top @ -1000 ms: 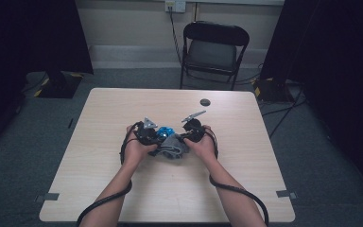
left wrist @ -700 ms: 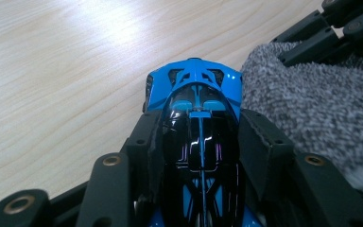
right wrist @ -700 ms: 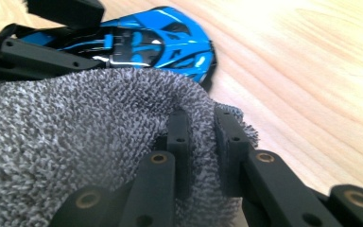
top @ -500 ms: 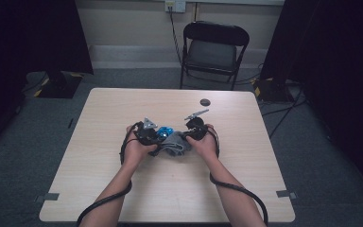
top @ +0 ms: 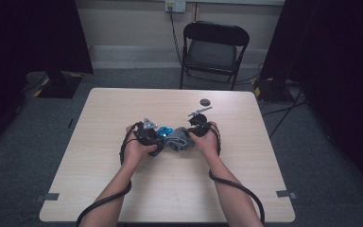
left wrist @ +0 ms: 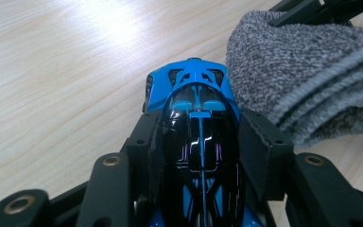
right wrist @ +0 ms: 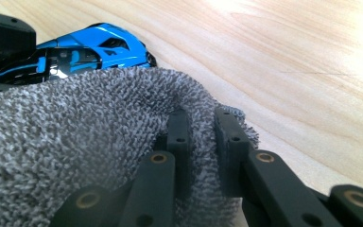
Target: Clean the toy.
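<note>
A blue and black toy car (left wrist: 196,127) sits between the pads of my left gripper (left wrist: 198,142), which is shut on its sides; in the high view the car (top: 163,132) shows just right of the left gripper (top: 152,135). A folded grey cloth (left wrist: 307,75) lies against the car's nose. My right gripper (right wrist: 203,142) is shut on a fold of that cloth (right wrist: 75,151), and the car (right wrist: 92,47) peeks out beyond it. In the high view the cloth (top: 178,138) bridges the two grippers, the right gripper (top: 194,132) at its right end.
The light wooden table (top: 170,189) holds a small dark round disc (top: 205,101) near its far edge. A black folding chair (top: 212,47) stands beyond the table. Cables trail from both grippers along the forearms toward the near edge.
The right hand has shifted slightly with the cloth against the car. The left hand has kept still.
</note>
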A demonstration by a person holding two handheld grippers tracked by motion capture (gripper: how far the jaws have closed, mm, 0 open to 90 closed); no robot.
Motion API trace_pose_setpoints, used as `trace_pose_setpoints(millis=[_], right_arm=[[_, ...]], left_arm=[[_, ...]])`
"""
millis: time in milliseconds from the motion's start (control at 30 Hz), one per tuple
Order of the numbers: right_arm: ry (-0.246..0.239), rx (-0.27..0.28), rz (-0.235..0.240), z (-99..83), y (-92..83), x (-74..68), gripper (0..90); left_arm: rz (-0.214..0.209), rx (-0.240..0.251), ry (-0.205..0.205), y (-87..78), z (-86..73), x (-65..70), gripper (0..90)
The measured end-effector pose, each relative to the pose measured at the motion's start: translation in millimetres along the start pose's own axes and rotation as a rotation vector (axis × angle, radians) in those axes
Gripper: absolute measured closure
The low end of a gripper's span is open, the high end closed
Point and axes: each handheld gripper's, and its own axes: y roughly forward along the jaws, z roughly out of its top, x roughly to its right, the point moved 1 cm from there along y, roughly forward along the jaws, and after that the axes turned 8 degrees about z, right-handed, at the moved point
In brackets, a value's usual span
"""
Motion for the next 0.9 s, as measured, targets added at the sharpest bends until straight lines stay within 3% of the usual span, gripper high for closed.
trace_pose_setpoints(millis=[233,533,667,900], right_arm=[[-0.005,0.004,-0.014,2.5,1.3,-0.2,78.3],[0.028,0.021,-0.042,2.6,-0.6,5.6,78.3],[0.032,0.029,-0.054,0.8,-4.2,8.7,78.3],[0.081,0.073,-0.065,-8.2,-20.5,23.6,78.3]], left_arm=[[0.004,-0.001,0.004,0.0,0.3,0.5,52.0],[0.005,-0.002,0.005,0.0,0.4,0.6,52.0],[0.006,0.001,0.005,0.0,0.1,0.6,52.0],[0.001,-0.001,-0.002,0.3,0.5,0.4,52.0]])
